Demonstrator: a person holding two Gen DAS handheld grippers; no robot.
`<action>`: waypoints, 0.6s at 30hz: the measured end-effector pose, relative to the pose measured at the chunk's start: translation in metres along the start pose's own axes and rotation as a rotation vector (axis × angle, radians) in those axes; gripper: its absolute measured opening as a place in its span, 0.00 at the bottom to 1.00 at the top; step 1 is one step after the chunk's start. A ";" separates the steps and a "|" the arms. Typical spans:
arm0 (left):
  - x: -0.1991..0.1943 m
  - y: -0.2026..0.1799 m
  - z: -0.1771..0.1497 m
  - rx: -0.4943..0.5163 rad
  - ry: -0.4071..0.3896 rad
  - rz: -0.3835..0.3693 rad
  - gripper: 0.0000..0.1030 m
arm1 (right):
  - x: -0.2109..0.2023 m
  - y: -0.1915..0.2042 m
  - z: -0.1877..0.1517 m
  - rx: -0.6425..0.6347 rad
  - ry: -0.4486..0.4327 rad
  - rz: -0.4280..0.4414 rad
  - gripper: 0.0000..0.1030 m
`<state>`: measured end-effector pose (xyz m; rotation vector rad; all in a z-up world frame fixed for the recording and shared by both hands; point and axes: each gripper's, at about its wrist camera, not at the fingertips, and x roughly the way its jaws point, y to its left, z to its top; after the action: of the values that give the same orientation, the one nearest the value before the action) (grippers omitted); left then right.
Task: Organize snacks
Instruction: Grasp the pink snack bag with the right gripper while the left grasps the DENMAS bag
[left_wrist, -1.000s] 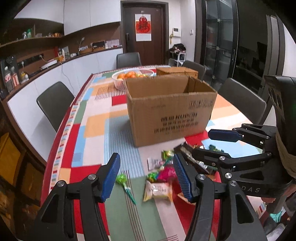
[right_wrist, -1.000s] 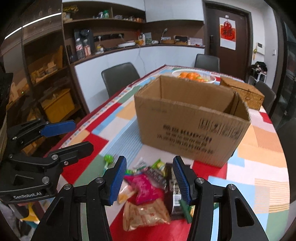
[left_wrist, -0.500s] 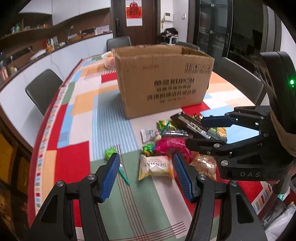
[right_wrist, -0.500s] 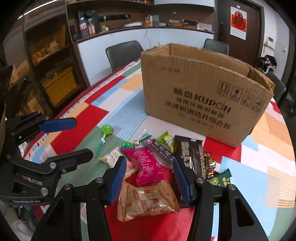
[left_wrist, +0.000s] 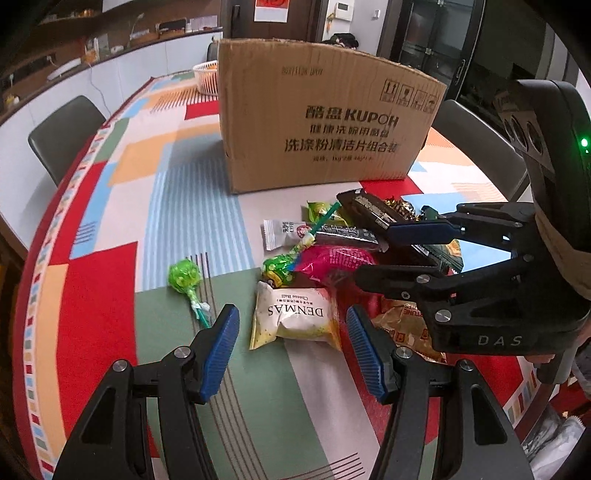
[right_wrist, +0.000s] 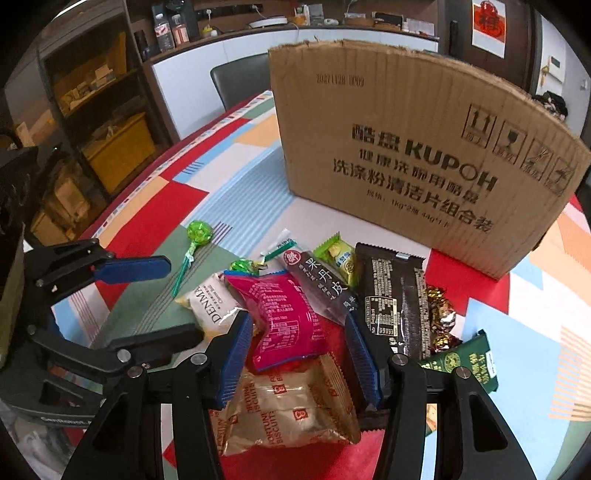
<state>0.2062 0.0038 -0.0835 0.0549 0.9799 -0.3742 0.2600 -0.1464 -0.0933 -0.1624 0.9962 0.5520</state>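
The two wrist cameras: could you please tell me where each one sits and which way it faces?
Left wrist: rides the left claw, low above the table, facing the DENMAS packet and cardboard box; its own open fingers show, with the right claw at right.
Right wrist: rides the right claw, facing the pink packet; its own open fingers show, with the left claw at left.
Shared: box, DENMAS packet, pink packet, green lollipop.

The tablecloth (left_wrist: 155, 206) is a patchwork of red, orange, pale blue stripes, green and white. The cardboard box (right_wrist: 424, 147) is brown with black print. One snack packet (right_wrist: 284, 317) is magenta, the DENMAS packet (left_wrist: 295, 317) white and yellow, the long wrapper (right_wrist: 397, 299) dark brown, the lollipop (left_wrist: 184, 277) bright green, both grippers' pads (left_wrist: 218, 347) blue
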 end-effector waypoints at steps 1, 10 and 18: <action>0.002 0.000 0.000 -0.001 0.005 -0.003 0.58 | 0.002 -0.001 0.000 0.000 0.004 0.004 0.51; 0.016 0.003 0.000 -0.021 0.035 -0.017 0.58 | 0.020 -0.004 0.003 0.007 0.047 0.044 0.51; 0.029 0.005 0.000 -0.033 0.052 -0.014 0.55 | 0.032 -0.005 0.005 0.019 0.073 0.065 0.44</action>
<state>0.2218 0.0006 -0.1078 0.0281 1.0379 -0.3710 0.2799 -0.1368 -0.1176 -0.1344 1.0800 0.5990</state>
